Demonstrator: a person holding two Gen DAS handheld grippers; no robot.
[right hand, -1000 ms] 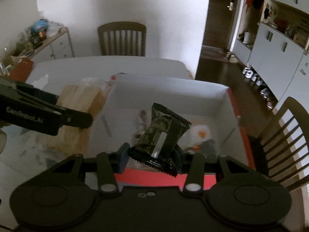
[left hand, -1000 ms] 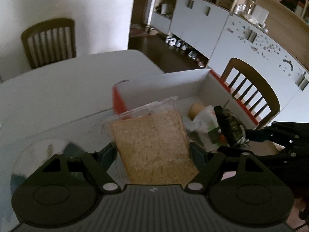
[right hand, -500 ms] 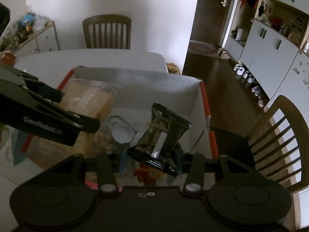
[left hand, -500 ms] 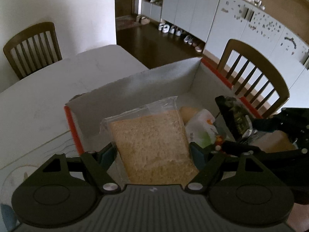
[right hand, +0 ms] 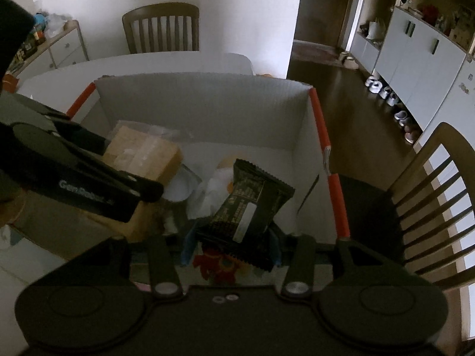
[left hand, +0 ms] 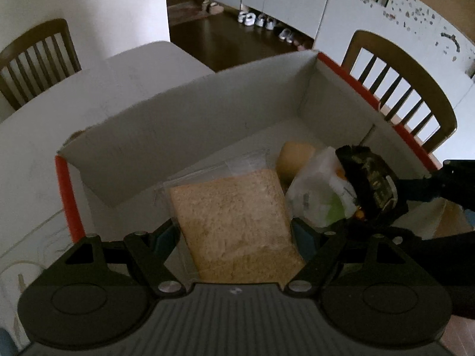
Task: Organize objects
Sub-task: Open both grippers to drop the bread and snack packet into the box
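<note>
That bagged bread slice (left hand: pixel 234 222) clamped in your left tool (left hand: pixel 234 237) over the box (left hand: pixel 190 124) is soft, so grip its edges, while at 3 o'clock your right tool (right hand: pixel 230 237) pinches the crinkly dark snack packet (right hand: pixel 252 204).

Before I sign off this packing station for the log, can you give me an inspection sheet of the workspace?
Surface: white table, bare where visible.
Job's things: open white cardboard box with orange edges; clear bag of tan crumbs; black foil snack packet.
Clutter: inside the box, a white wrapper with green and orange print, a tan rounded item, a red-printed packet.
Grippers: left gripper shut on the bag, right gripper shut on the snack packet, both over the box.
Cables: nothing seen.
Surroundings: wooden slat-back chairs, white cabinets, shoes on the dark floor.
</note>
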